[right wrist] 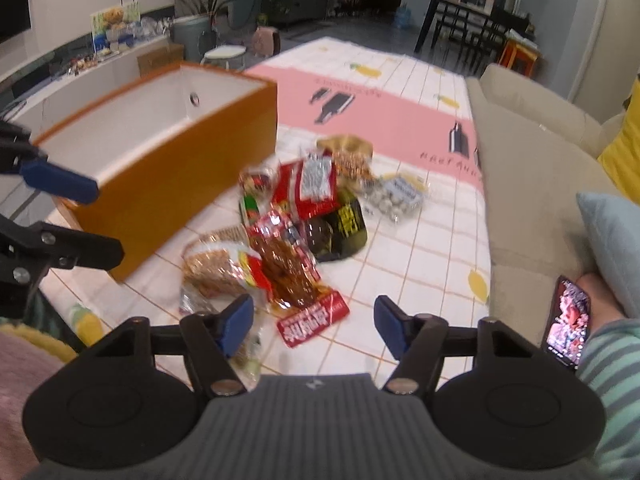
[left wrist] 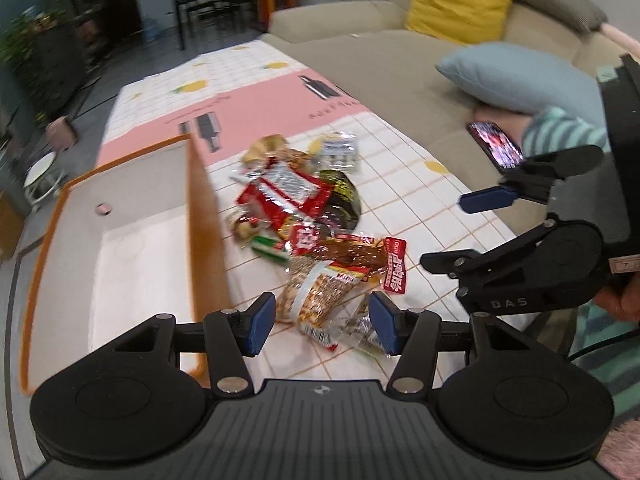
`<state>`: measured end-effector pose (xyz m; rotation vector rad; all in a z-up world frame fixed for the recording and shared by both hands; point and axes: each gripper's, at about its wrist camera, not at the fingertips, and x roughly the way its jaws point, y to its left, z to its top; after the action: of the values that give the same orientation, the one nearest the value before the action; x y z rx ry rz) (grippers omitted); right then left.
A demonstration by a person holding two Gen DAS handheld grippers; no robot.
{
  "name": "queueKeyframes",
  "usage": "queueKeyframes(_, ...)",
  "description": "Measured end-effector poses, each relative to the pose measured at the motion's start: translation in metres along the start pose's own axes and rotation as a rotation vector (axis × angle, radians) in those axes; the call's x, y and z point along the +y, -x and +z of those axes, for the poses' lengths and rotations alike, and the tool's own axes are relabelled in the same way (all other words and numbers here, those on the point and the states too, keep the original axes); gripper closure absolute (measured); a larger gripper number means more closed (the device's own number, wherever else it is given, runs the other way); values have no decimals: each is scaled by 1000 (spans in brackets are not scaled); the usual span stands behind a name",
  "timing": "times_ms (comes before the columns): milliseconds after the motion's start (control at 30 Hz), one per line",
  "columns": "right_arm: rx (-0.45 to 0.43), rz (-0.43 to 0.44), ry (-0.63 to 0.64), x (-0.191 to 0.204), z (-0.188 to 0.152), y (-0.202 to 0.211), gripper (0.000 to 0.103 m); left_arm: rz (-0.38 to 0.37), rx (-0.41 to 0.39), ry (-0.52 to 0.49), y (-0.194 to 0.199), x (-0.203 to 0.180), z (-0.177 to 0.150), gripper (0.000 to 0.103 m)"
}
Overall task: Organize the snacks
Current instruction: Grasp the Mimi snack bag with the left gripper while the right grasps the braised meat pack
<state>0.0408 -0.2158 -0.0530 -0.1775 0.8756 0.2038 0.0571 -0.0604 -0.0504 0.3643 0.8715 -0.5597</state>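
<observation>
Left gripper (left wrist: 322, 322) spread, ribbed blue pads either side of a crinkly clear bag of nuts (left wrist: 316, 294) without pressing it. Right gripper (right wrist: 314, 328) spread too, hovering over bare cloth beside a glossy red sachet (right wrist: 314, 316), nothing pinched. Beyond, a loose heap of snacks (right wrist: 304, 216) on the table: shiny red foil packet (right wrist: 310, 186), dark rounded pouch (right wrist: 340, 232), clear pack of pale round sweets (right wrist: 396, 198). Left of the heap, a rectangular orange box (right wrist: 176, 184), smooth white inside. Underneath, a checked cloth (right wrist: 420, 256) with a pink band. Further right, a beige fabric sofa (right wrist: 532, 184), soft blue cushion (right wrist: 612, 236), a lit phone (right wrist: 568, 322).
</observation>
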Motion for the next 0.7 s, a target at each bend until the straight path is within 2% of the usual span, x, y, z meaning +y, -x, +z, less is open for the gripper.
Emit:
queueKeyframes(200,25,55,47,-4,-2,-36,40,-54,80,-108,-45,-3,10,39)
queueKeyframes(333,51,105,37,-4,-6,-50,40,-33,159,-182,-72,-3,12,39)
queueKeyframes(433,78,114,12,-5,-9,-61,42,-19,180,-220,-86,-5,12,31)
queueKeyframes(500,78,121,0,-8,-8,-66,43,-3,190,-252,-94,-7,11,31)
queueKeyframes(600,77,101,50,-6,-6,-76,43,8,213,-276,-105,-6,10,31)
queueKeyframes(700,78,101,114,-2,-5,-84,43,-15,222,-274,-112,-3,11,31)
